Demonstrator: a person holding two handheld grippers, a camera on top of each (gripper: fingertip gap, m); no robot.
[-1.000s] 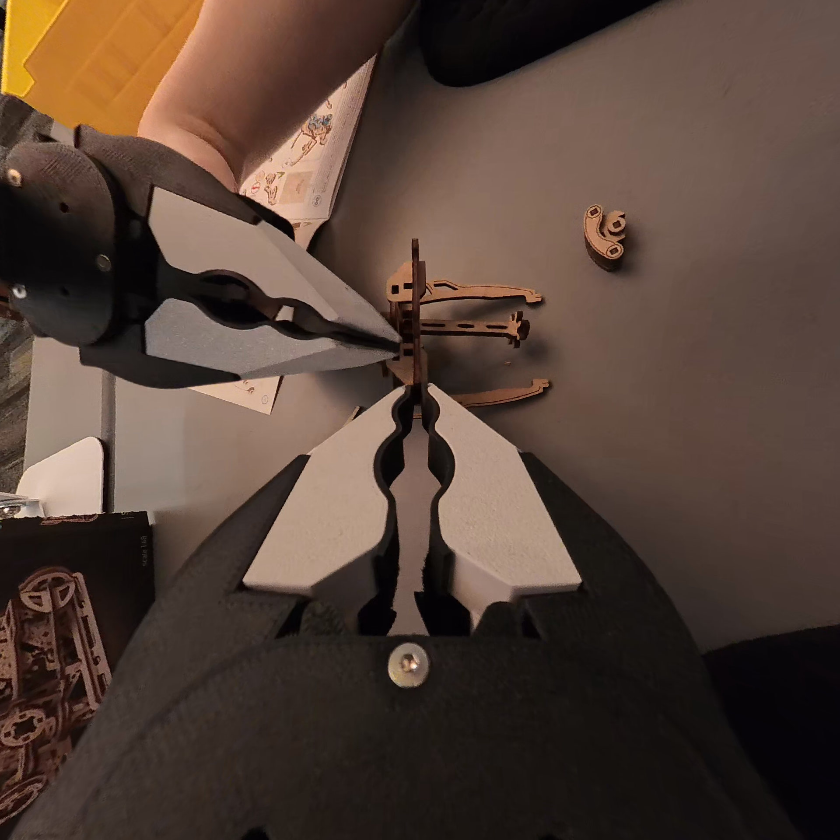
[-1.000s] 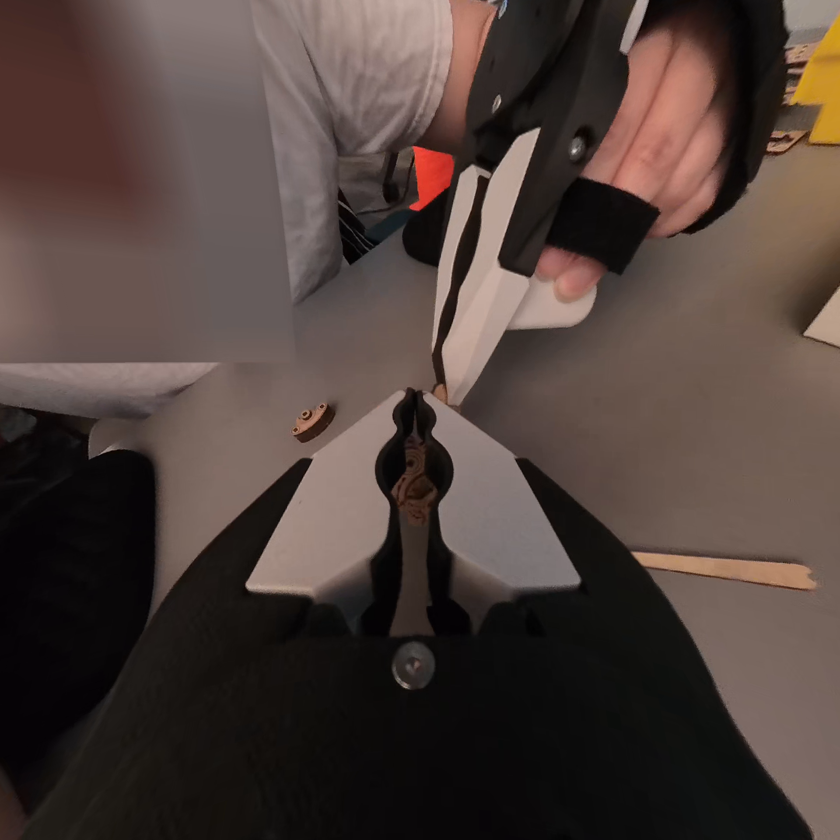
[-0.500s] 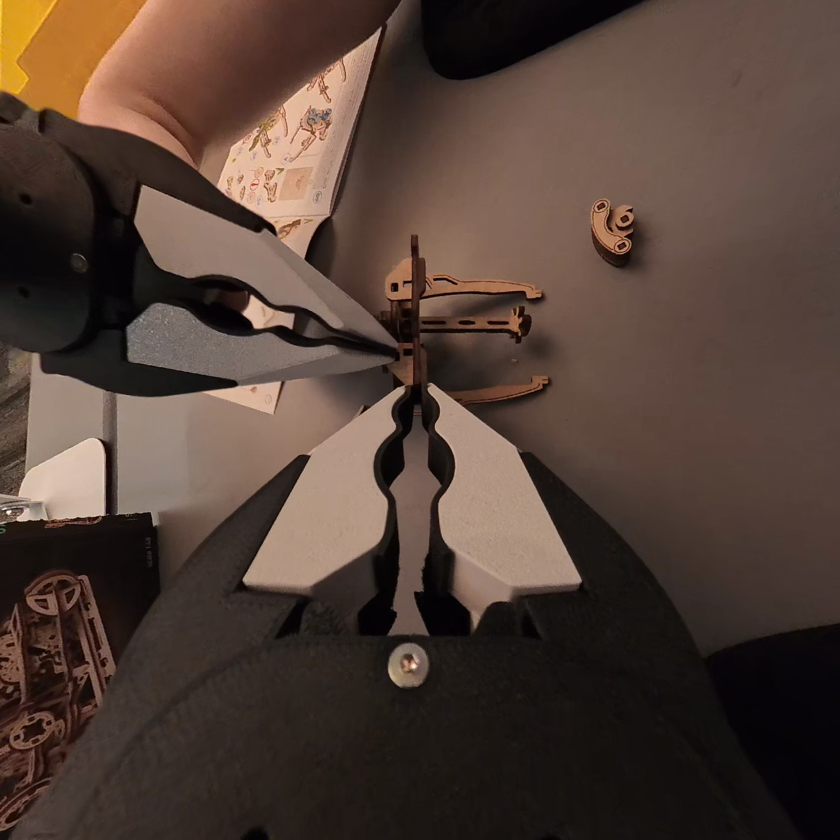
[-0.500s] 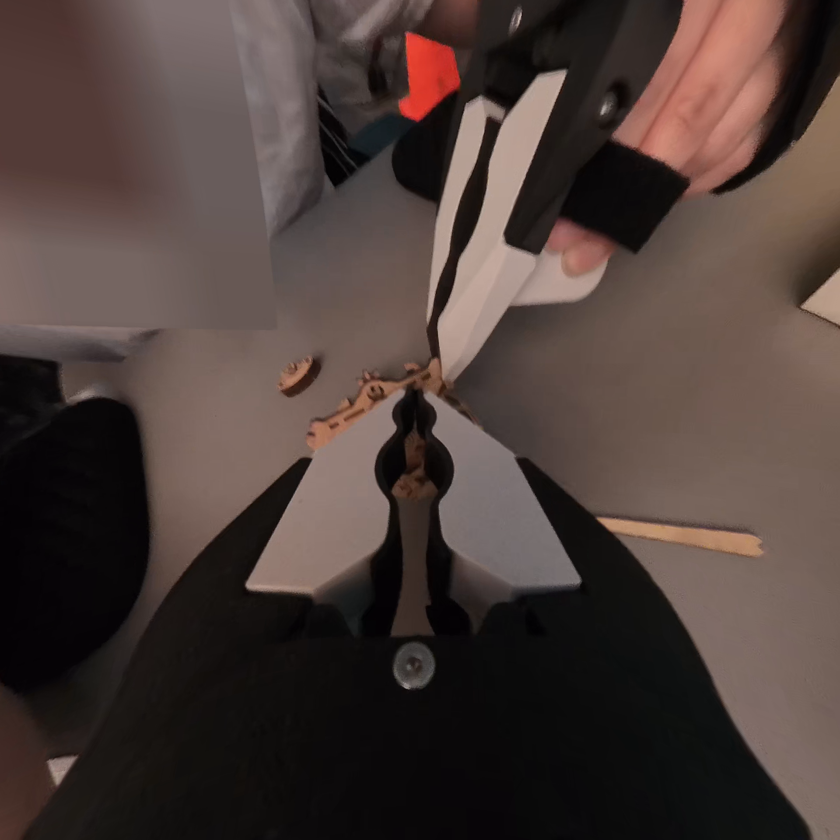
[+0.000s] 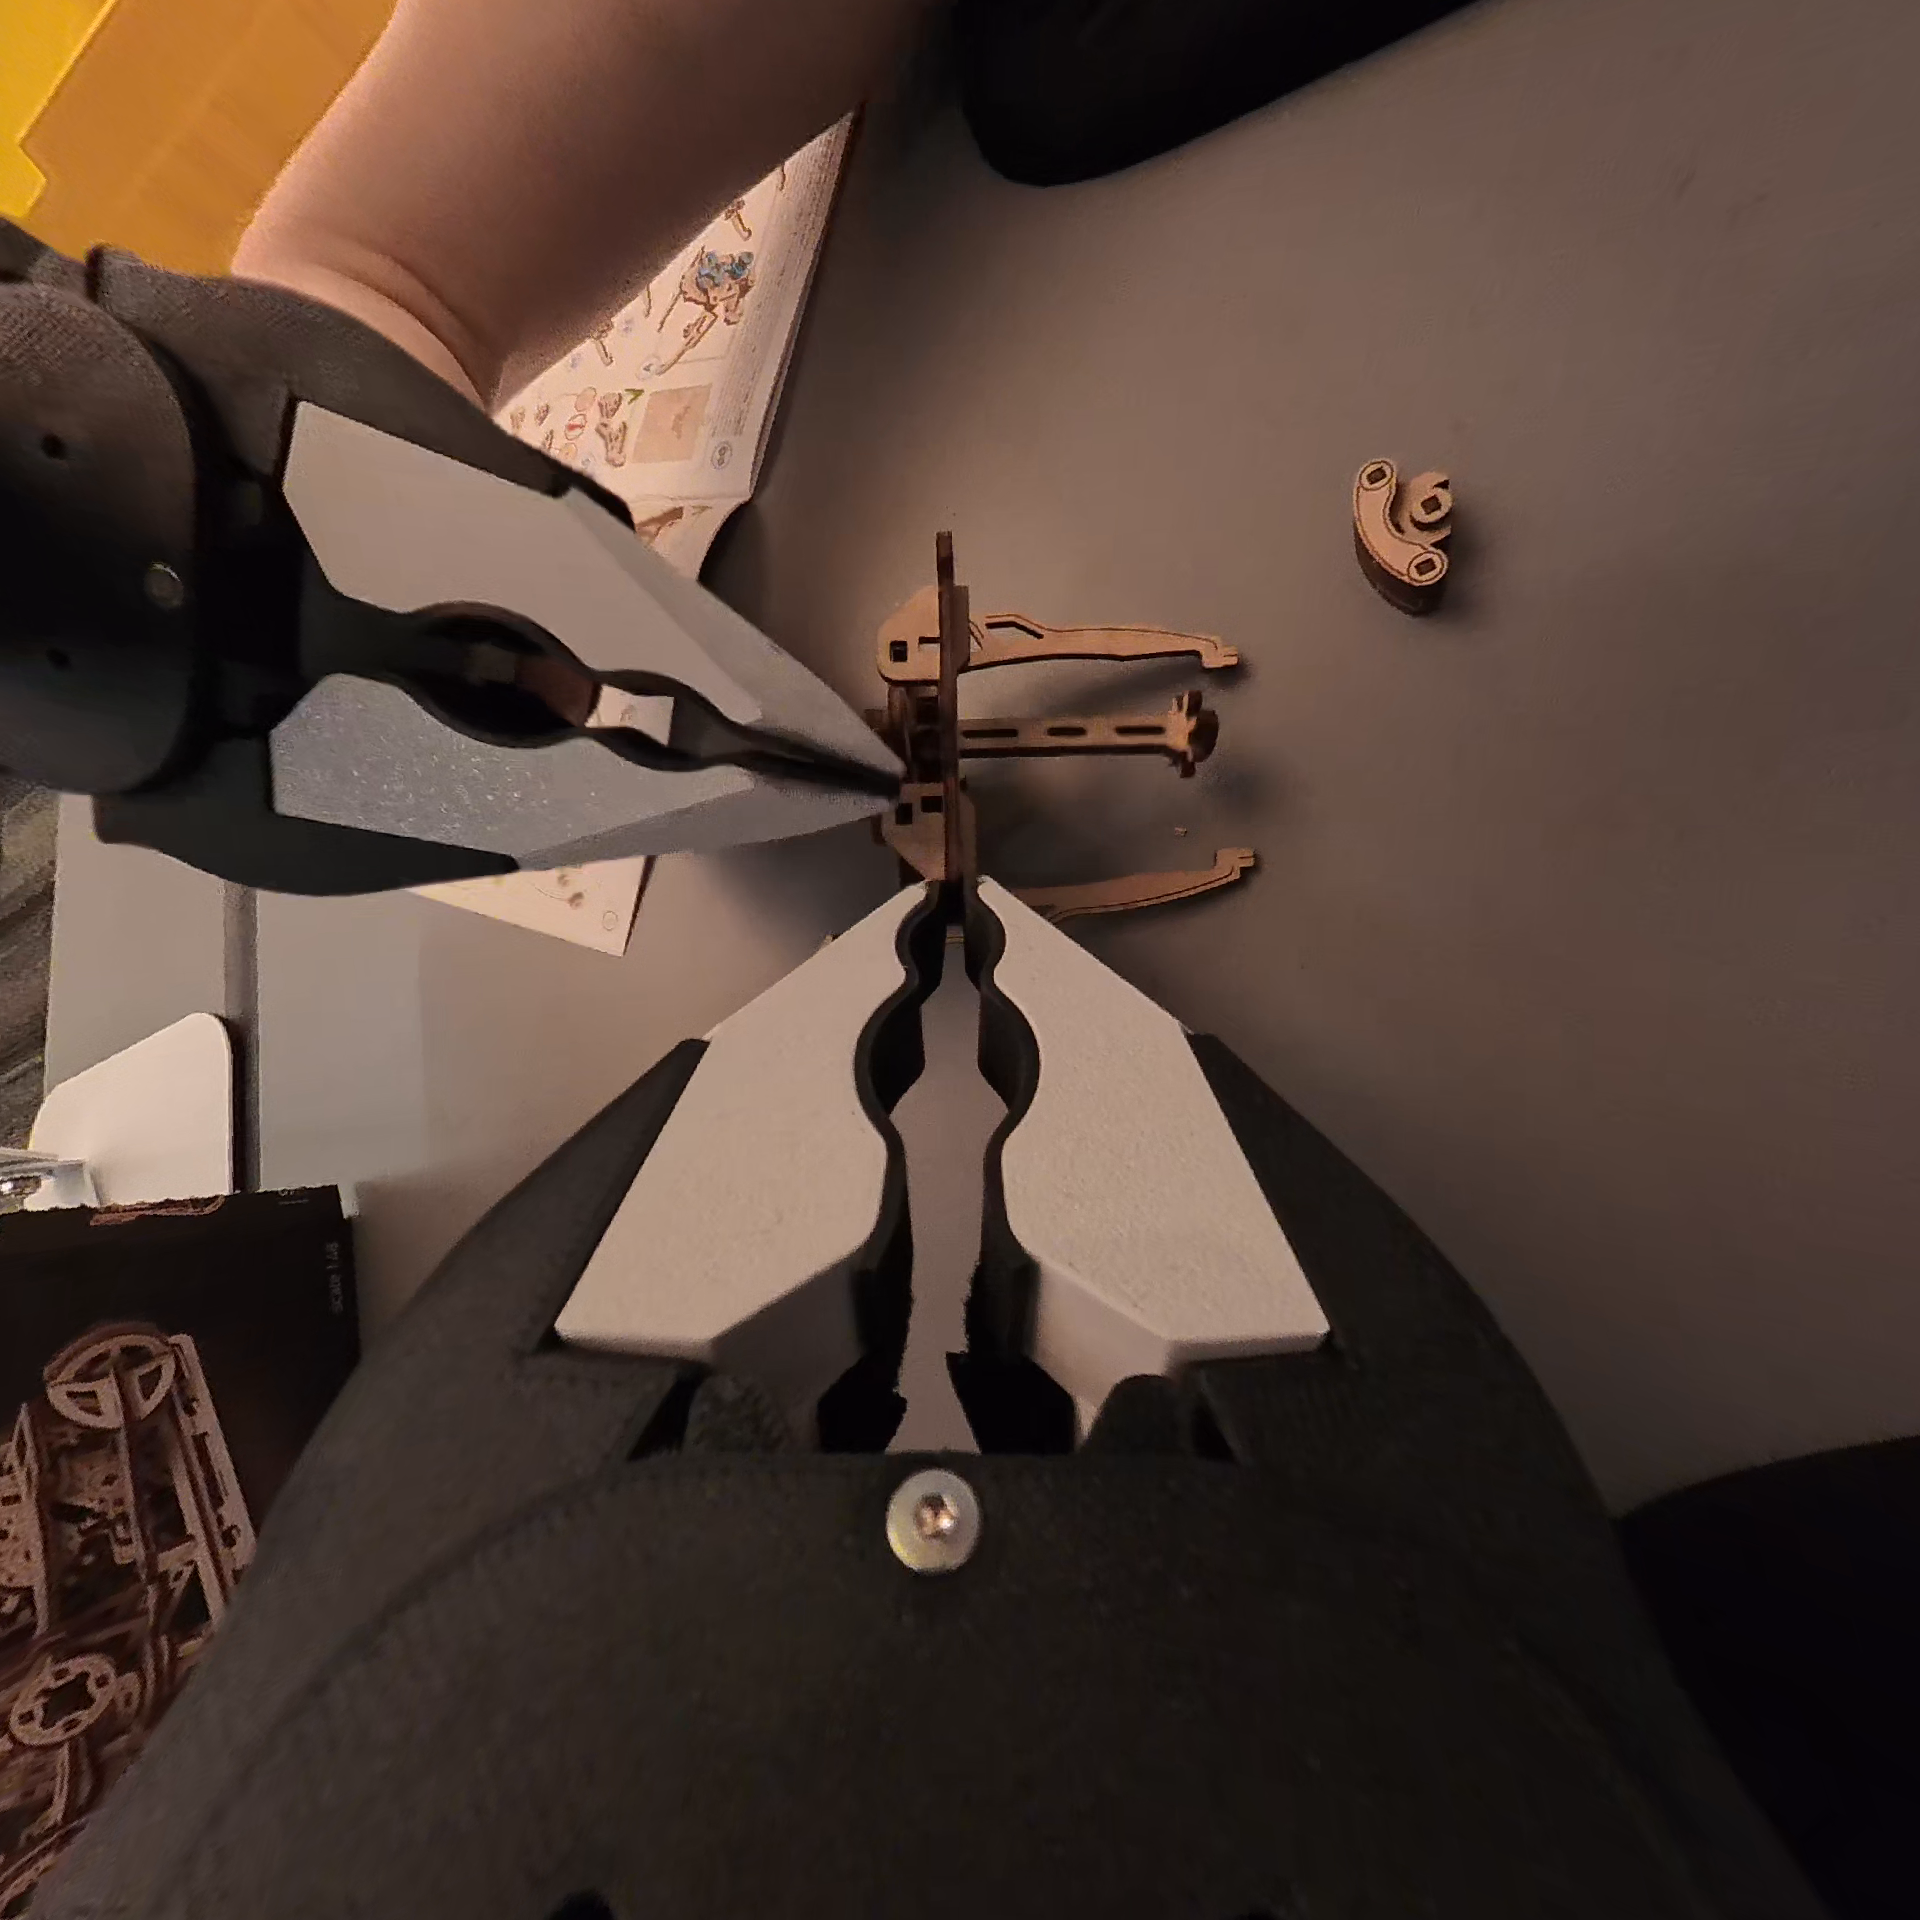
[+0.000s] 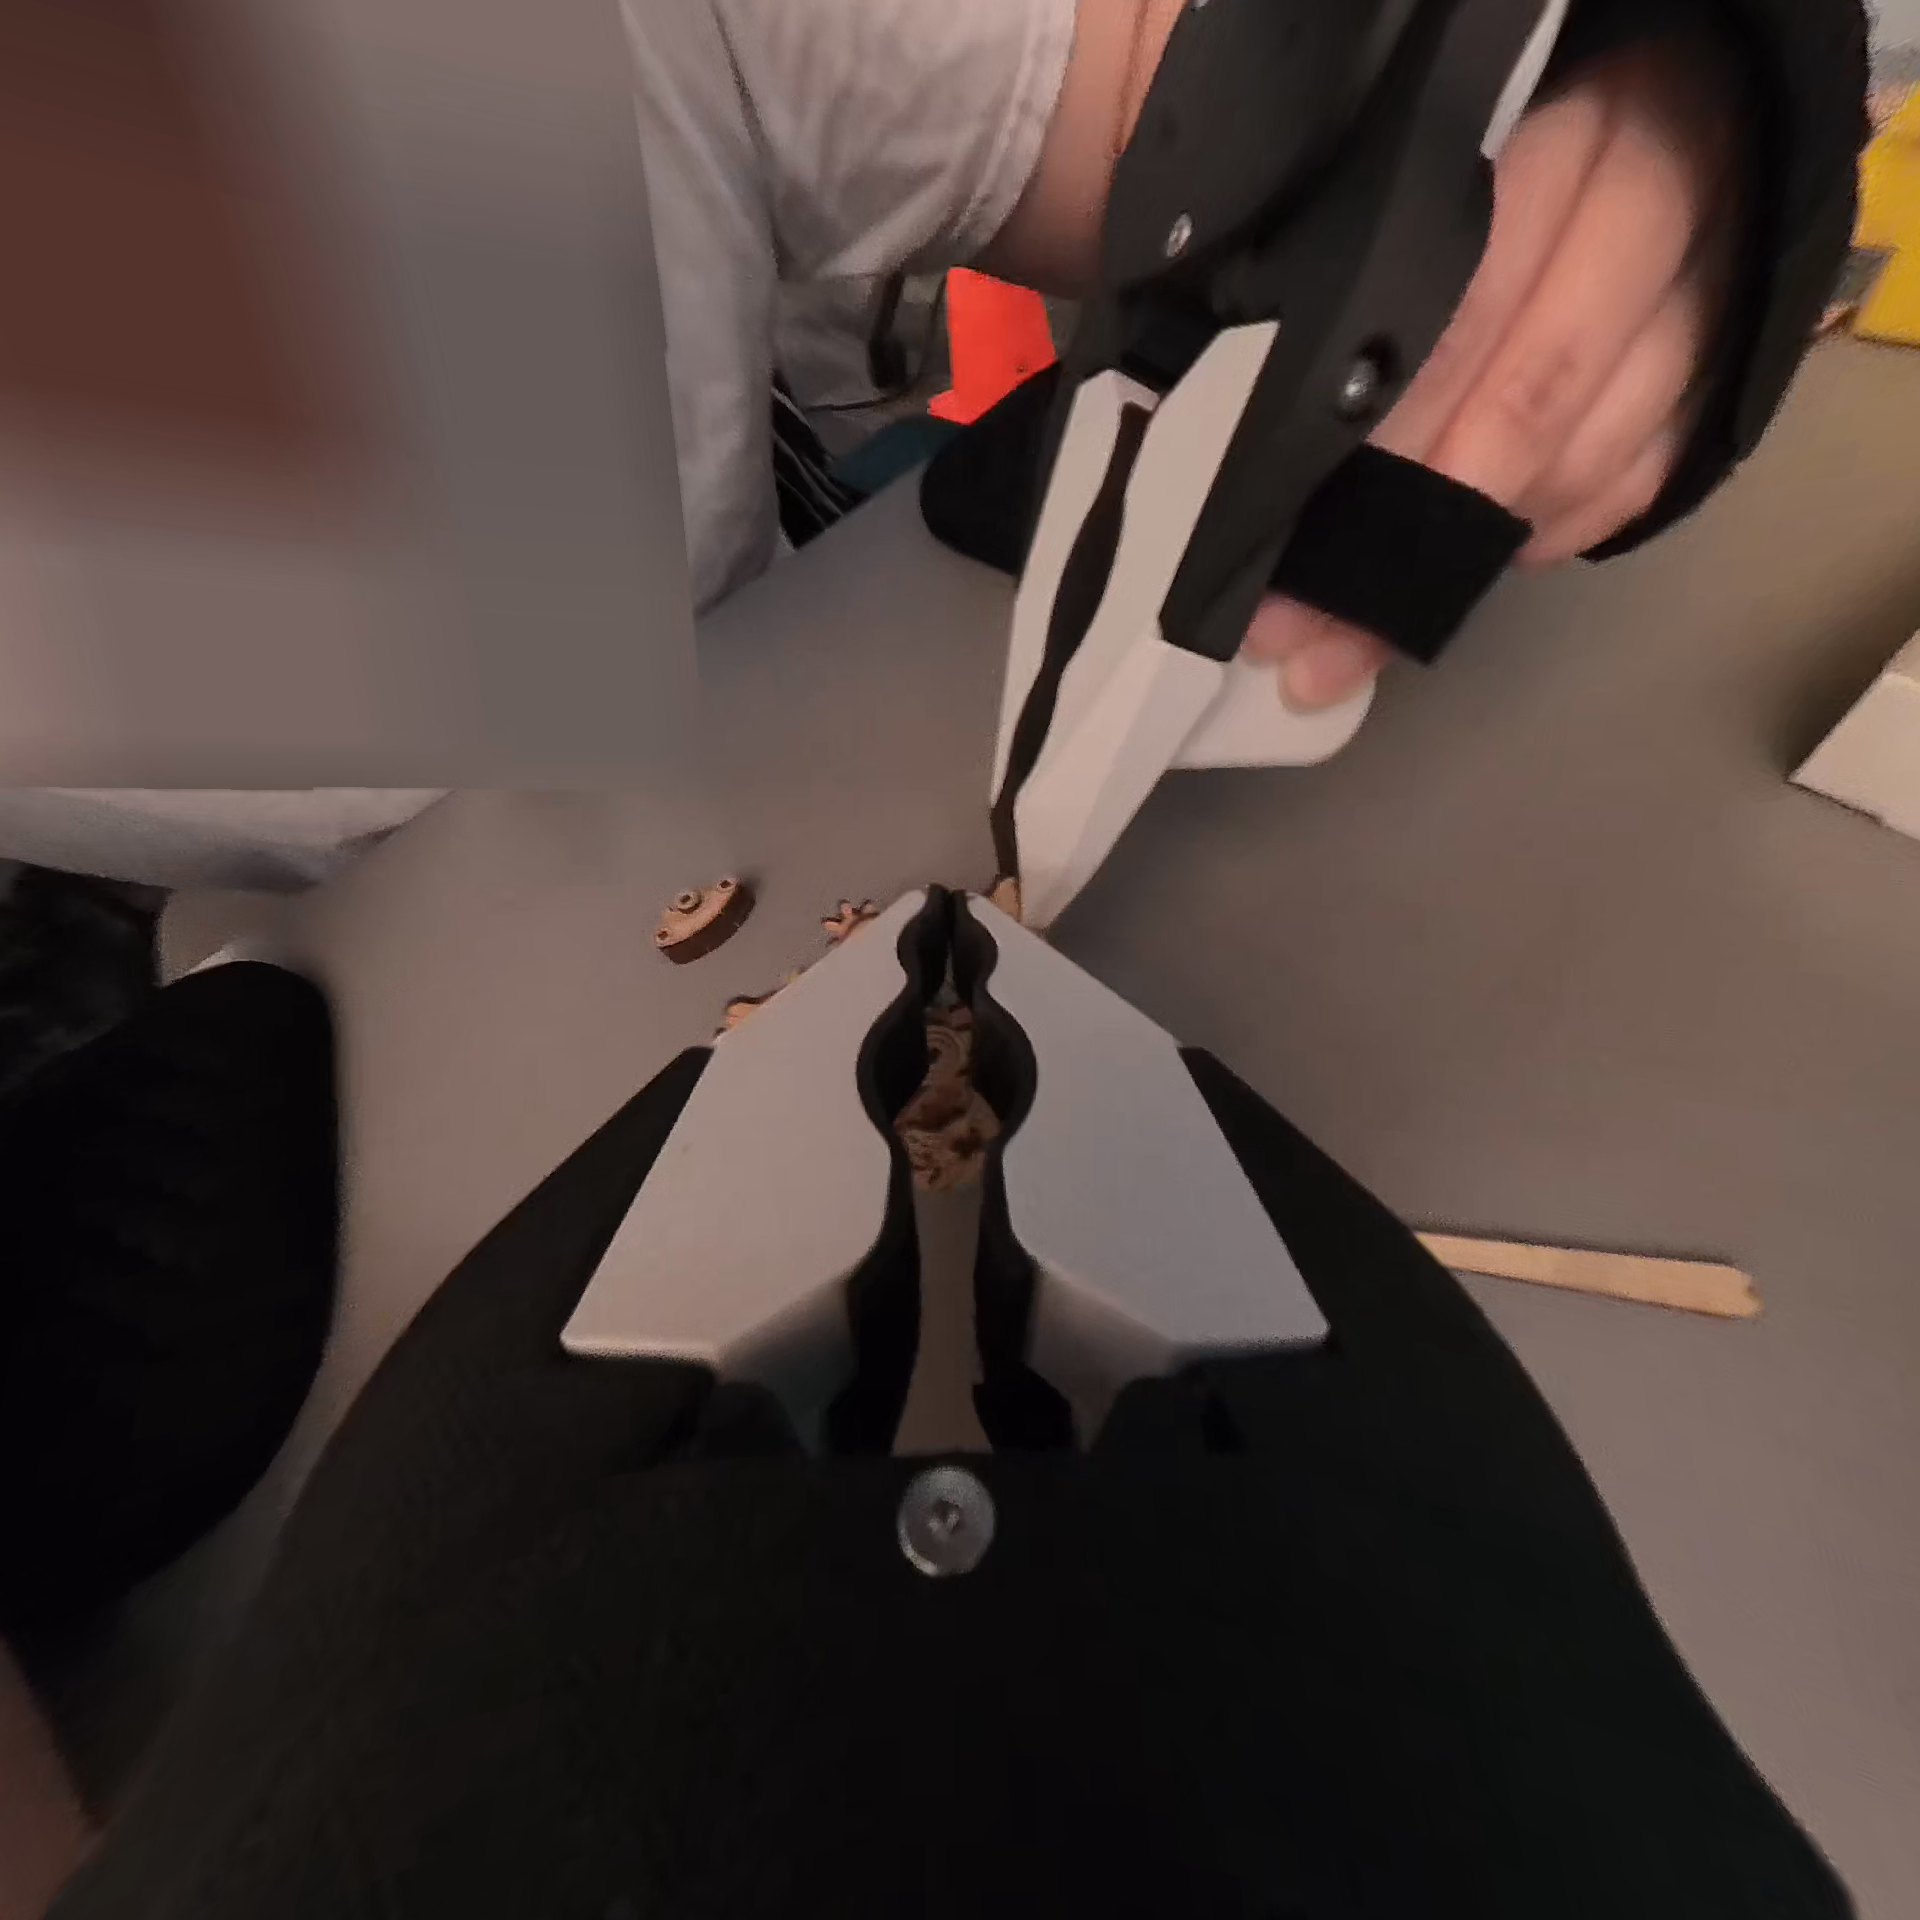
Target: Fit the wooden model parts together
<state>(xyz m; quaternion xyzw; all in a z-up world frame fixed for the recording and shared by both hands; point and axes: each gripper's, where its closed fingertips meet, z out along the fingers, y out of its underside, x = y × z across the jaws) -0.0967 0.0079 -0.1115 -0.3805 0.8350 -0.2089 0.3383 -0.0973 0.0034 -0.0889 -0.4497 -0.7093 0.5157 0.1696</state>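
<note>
Wooden model thin, slotted, three long arms, both hand-held grippers clamped on it.

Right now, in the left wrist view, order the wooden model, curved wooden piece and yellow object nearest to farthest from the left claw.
1. wooden model: gripped in left claw.
2. curved wooden piece: upper right.
3. yellow object: top-left corner.

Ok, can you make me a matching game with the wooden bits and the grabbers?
Things:
1. left gripper
2. small curved wooden piece
3. flat wooden stick
4. right gripper

States:
A. lies alone on the grey table, beyond the model
B. clamps the edge of the wooden model's upright plate
C. tips meet the model from the side
D. lies flat, seen only in the right wrist view

Pairs: 1-B, 2-A, 3-D, 4-C
</note>
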